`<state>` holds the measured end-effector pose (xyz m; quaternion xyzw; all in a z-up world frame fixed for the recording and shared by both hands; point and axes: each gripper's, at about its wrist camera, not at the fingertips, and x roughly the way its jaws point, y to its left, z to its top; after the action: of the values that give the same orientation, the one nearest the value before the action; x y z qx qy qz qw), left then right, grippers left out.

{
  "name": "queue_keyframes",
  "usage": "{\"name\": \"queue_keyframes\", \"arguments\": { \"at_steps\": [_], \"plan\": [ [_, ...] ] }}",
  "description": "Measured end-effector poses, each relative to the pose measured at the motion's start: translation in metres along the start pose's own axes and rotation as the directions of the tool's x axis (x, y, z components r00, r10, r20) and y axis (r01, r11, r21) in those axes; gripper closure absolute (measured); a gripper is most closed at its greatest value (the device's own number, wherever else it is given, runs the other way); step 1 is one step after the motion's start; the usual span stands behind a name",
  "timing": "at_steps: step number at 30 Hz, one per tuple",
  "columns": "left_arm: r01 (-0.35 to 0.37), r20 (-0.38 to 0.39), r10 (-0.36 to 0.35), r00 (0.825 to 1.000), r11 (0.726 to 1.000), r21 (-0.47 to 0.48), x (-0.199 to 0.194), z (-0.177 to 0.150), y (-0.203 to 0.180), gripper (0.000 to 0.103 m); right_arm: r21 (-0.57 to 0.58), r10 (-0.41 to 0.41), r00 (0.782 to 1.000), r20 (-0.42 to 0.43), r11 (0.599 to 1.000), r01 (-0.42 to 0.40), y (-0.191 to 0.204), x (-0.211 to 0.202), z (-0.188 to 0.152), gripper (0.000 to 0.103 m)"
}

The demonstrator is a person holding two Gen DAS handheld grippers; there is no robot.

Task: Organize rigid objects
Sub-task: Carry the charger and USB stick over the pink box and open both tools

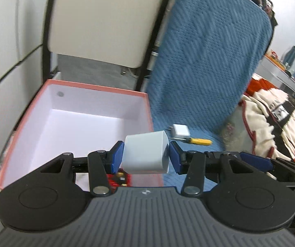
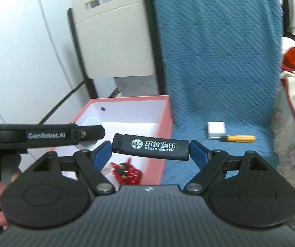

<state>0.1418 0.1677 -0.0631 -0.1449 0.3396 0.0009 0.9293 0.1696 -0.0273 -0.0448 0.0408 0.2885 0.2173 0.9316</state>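
Note:
My left gripper [image 1: 146, 156] is shut on a pale grey-white cup [image 1: 146, 152] lying sideways, held over the near right corner of a pink box [image 1: 98, 86] with a white inside. My right gripper [image 2: 150, 150] is shut on a black lighter [image 2: 150, 147] with white print, held end to end over the box's [image 2: 163, 123] near right part. A red item [image 2: 126, 171] lies in the box near the front; it also shows in the left wrist view [image 1: 119, 180]. A white charger [image 1: 180, 131] and a yellow-handled screwdriver [image 1: 198, 141] lie on the blue cloth.
The blue knitted cloth [image 1: 209, 61] covers a seat and its back, right of the box. A beige chair [image 1: 106, 16] stands behind the box. A patterned blanket [image 1: 281, 119] lies at the right. The left gripper's body [image 2: 44, 135] shows at the left of the right wrist view.

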Motion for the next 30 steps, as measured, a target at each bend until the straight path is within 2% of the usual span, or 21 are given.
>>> {"name": "queue_keyframes", "arguments": {
  "at_steps": [9, 12, 19, 25, 30],
  "plan": [
    [-0.078, -0.004, 0.078, 0.997, 0.993, -0.084, 0.004, -0.001, 0.068, 0.049, -0.06, 0.061, 0.996, -0.064, 0.996, -0.065, 0.042, 0.047, 0.006, 0.019],
    [-0.112, -0.014, 0.111, 0.994, 0.988, -0.102, 0.016, -0.003, 0.084, 0.049, -0.083, 0.066, 0.993, -0.098, 0.994, -0.075, 0.053, 0.067, 0.006, 0.019],
    [-0.141, -0.077, 0.131, 0.988, 0.979, -0.144, 0.05, -0.007, 0.123, 0.049, -0.091, 0.057, 0.982, -0.178, 0.993, -0.074, 0.062, 0.112, 0.0, 0.019],
    [-0.153, -0.125, 0.133, 0.983, 0.975, -0.16, 0.074, -0.015, 0.136, 0.049, -0.085, 0.033, 0.971, -0.237, 0.995, -0.055, 0.062, 0.146, -0.01, 0.019],
    [-0.153, -0.152, 0.128, 0.98, 0.974, -0.167, 0.09, -0.023, 0.14, 0.049, -0.106, 0.032, 0.965, -0.259, 0.993, -0.061, 0.063, 0.155, -0.015, 0.019]
  ]
}}
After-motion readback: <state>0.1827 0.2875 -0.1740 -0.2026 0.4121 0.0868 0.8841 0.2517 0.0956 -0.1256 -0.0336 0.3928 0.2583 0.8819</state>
